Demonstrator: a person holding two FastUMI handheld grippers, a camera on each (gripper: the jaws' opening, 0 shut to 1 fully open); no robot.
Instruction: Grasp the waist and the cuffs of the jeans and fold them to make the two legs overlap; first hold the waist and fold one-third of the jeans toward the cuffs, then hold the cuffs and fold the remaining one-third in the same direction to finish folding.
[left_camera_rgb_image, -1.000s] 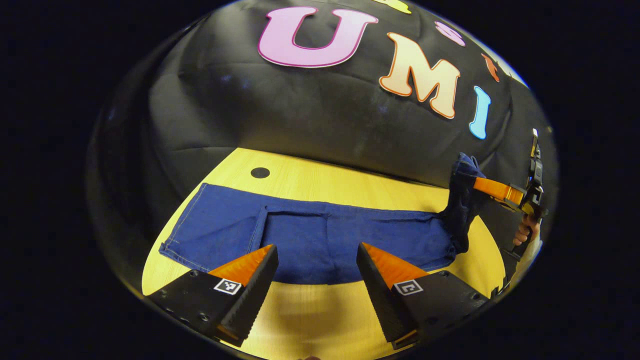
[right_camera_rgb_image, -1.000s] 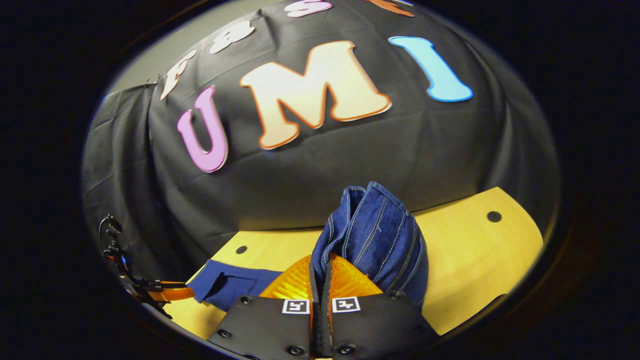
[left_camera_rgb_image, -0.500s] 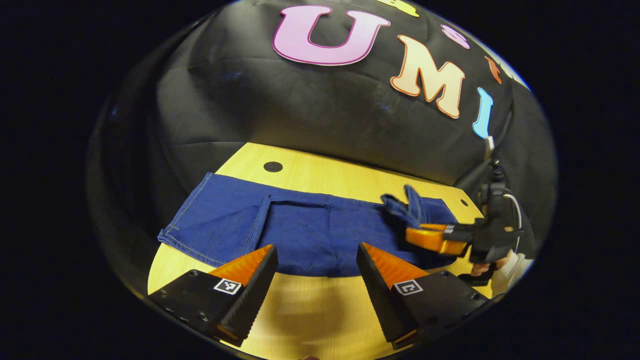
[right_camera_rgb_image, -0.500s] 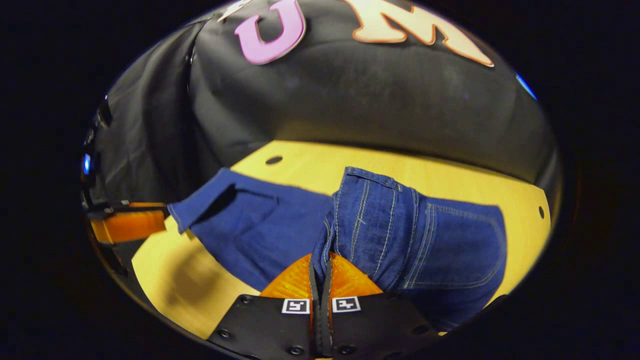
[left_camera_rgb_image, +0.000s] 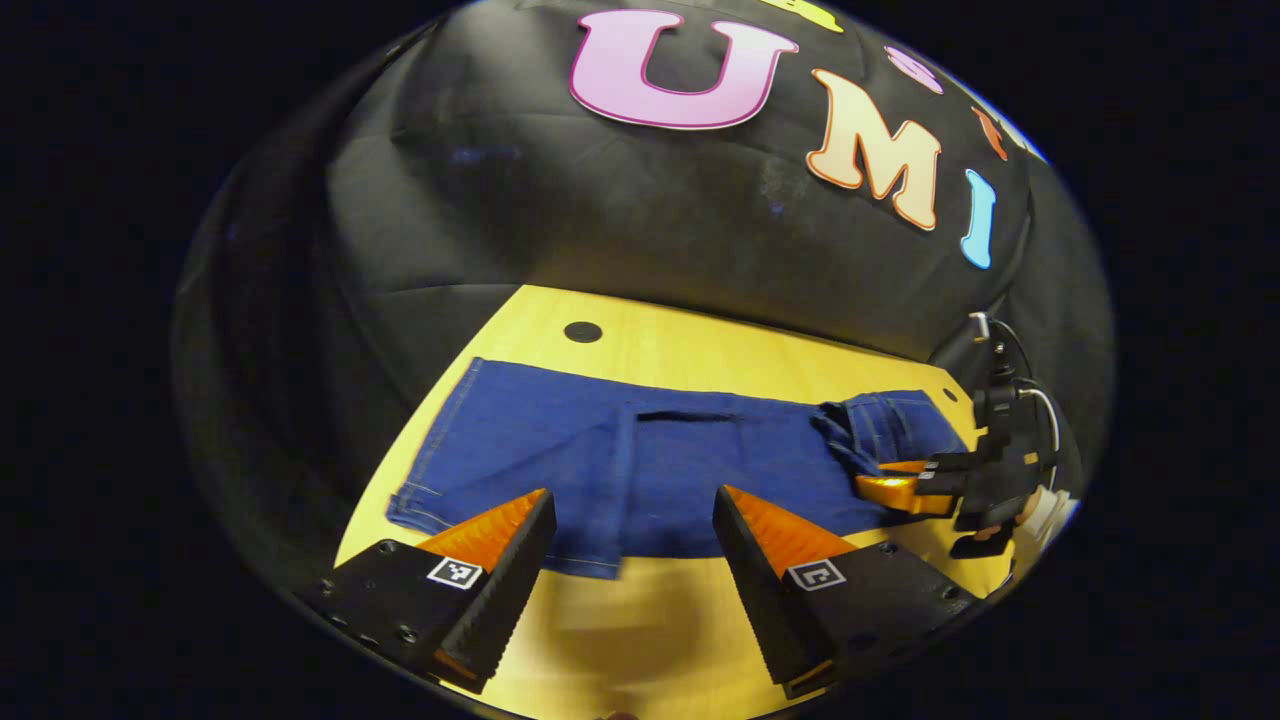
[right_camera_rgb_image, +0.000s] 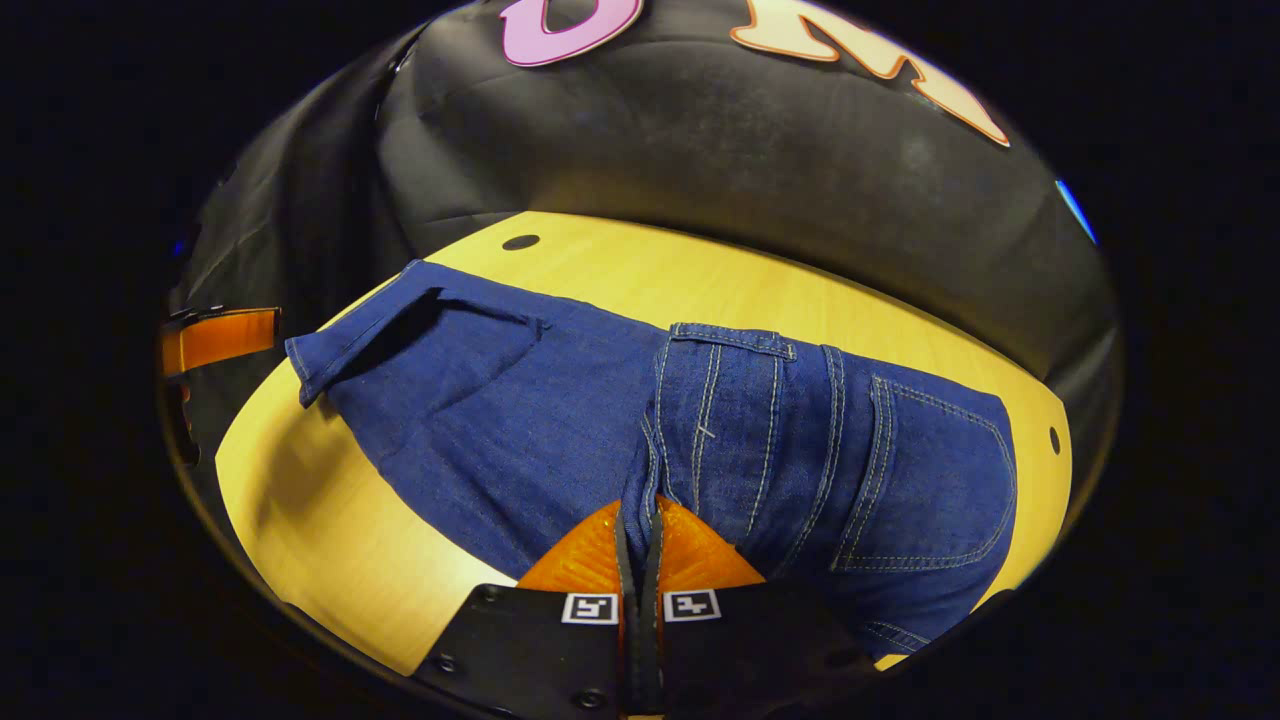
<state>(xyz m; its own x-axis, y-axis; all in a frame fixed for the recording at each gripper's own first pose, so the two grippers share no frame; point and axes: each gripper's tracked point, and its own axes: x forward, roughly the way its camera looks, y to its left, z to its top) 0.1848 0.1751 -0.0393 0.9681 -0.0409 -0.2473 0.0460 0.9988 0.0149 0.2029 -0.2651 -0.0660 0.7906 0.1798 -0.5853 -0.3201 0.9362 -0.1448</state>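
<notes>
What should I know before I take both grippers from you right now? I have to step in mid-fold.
Right gripper: shut on the waist of the jeans, low over the wooden table.
Left gripper: open, holding nothing, hovering at the table's near edge by the cuffs.
Jeans: legs overlapped, stretched out across the table; the waist section with the back pocket is turned over onto the legs.
Done: legs overlapped; waist fold laid down but not released.
Left: let go of the waist, grasp the cuffs, fold the remaining third in the same direction.
</notes>
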